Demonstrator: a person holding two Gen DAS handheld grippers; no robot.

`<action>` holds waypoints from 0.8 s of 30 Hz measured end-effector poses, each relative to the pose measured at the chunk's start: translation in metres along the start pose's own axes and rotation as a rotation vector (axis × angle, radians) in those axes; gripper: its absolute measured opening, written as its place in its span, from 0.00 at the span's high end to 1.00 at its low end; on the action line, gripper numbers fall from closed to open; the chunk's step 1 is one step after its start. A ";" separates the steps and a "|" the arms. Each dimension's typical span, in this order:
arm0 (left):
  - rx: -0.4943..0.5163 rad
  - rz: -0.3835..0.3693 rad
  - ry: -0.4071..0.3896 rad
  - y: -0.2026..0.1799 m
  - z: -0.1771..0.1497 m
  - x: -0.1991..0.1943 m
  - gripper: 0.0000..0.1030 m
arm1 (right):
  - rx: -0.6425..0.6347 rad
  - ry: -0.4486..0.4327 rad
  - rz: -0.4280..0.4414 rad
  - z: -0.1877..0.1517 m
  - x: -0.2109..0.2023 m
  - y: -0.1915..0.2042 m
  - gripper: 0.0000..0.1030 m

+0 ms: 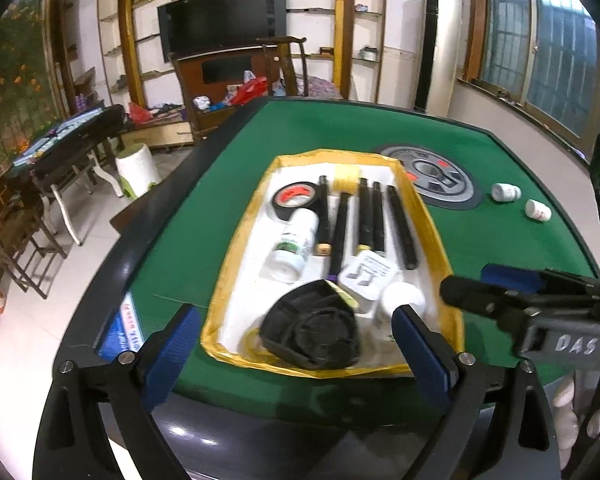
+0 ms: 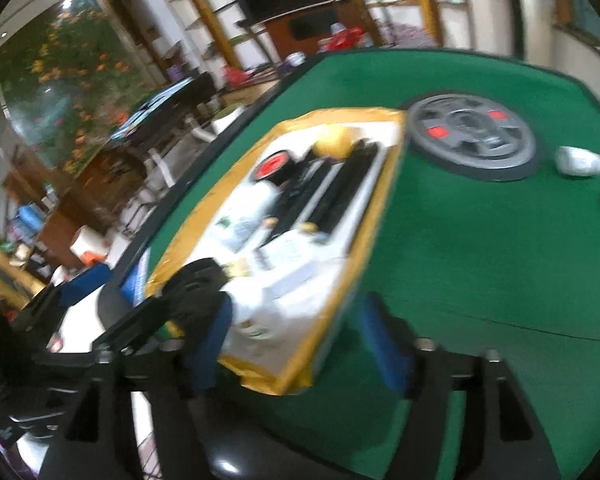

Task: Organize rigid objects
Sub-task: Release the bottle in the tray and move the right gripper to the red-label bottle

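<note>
A yellow-rimmed white tray (image 1: 440, 248) lies on the green table (image 1: 500, 248). It holds black tape (image 1: 294, 197), a white bottle (image 1: 294, 246), several black pens (image 1: 366, 216), a white plug (image 1: 366, 274), a white cap (image 1: 403, 297) and a black triangular object (image 1: 314, 330). My left gripper (image 1: 296, 344) is open and empty above the tray's near end. My right gripper (image 2: 296, 340) is open around the tray's near corner (image 2: 284, 376); it also shows in the left wrist view (image 1: 492, 284). Two white bottles (image 1: 506, 192) (image 1: 537, 211) lie on the table to the right.
A grey round hub (image 1: 436, 178) sits in the table's middle, beyond the tray. A blue card (image 1: 128, 326) lies at the table's left edge. The black table rim (image 1: 148, 224) runs along the left. Furniture and a TV stand behind.
</note>
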State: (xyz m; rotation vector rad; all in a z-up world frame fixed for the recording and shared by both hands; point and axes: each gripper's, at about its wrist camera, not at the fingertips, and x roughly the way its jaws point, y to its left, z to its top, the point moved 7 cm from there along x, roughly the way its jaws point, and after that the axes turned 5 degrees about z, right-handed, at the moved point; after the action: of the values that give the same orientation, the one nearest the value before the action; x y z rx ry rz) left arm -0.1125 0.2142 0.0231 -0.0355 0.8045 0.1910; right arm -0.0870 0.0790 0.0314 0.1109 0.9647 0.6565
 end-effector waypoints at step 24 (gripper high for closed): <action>0.103 -0.343 0.094 -0.105 0.002 -0.010 0.05 | 0.372 -0.211 -0.248 -0.013 -0.100 -0.238 0.22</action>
State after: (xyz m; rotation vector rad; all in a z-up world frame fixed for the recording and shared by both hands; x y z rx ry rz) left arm -0.0986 0.1100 0.0271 -0.0852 0.8875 -0.1779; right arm -0.0249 -0.1712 0.0080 0.3764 0.8694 0.2265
